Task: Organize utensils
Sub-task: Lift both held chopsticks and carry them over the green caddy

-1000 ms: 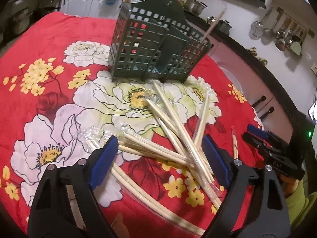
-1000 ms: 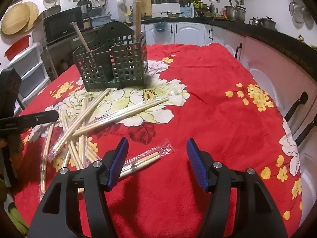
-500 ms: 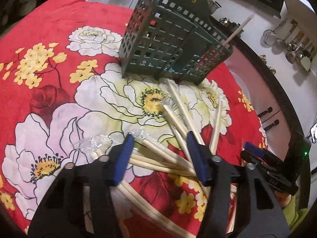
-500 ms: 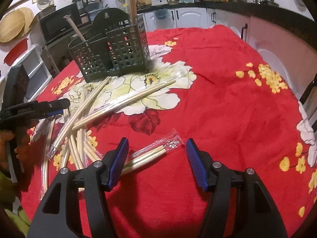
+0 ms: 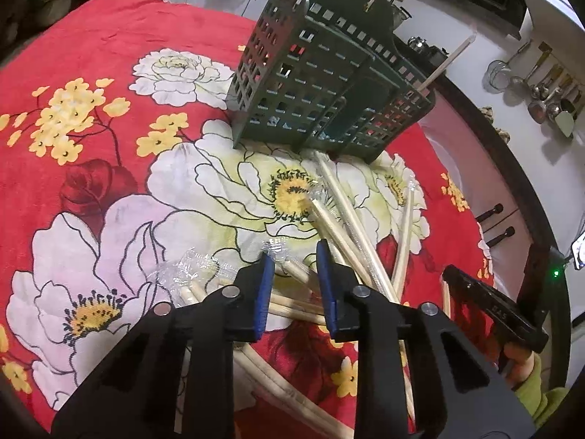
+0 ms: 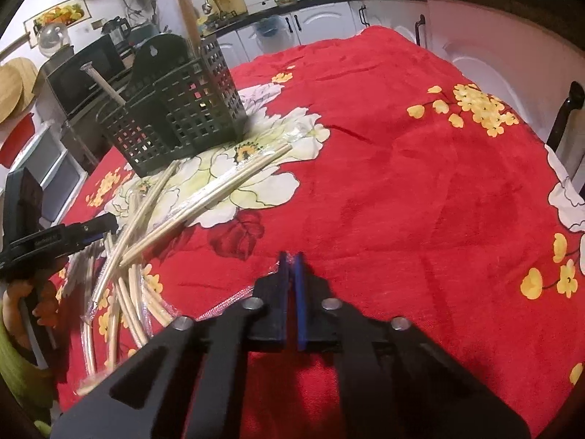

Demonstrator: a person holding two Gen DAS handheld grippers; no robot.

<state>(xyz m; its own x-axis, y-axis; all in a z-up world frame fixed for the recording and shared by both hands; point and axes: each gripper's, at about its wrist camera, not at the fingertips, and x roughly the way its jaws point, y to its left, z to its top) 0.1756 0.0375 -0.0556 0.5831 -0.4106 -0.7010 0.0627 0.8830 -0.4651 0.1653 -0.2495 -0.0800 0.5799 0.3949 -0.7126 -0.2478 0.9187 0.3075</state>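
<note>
Several wrapped chopstick pairs [image 5: 351, 226] lie scattered on the red floral cloth in front of a dark green slotted utensil holder [image 5: 329, 87]. The holder [image 6: 175, 109] has two chopstick packs standing in it. My left gripper [image 5: 294, 259] has its jaws narrowed around a wrapped chopstick pair [image 5: 296, 274] in the pile, with a gap still between the pads. My right gripper [image 6: 290, 267] is shut on the clear wrapper end of a chopstick pair [image 6: 219, 309] that trails off to its left.
The table is covered by a red flowered cloth [image 6: 402, 183]. Kitchen counters and cabinets [image 6: 329, 18] ring the table. A microwave [image 6: 84, 69] stands behind the holder. Each gripper shows in the other's view, the right one [image 5: 490, 307] and the left one [image 6: 55, 241].
Both grippers have closed from wide open. The right has shut on the wrapped pair in front of it. The left has moved forward into the pile and narrowed around a pair.
</note>
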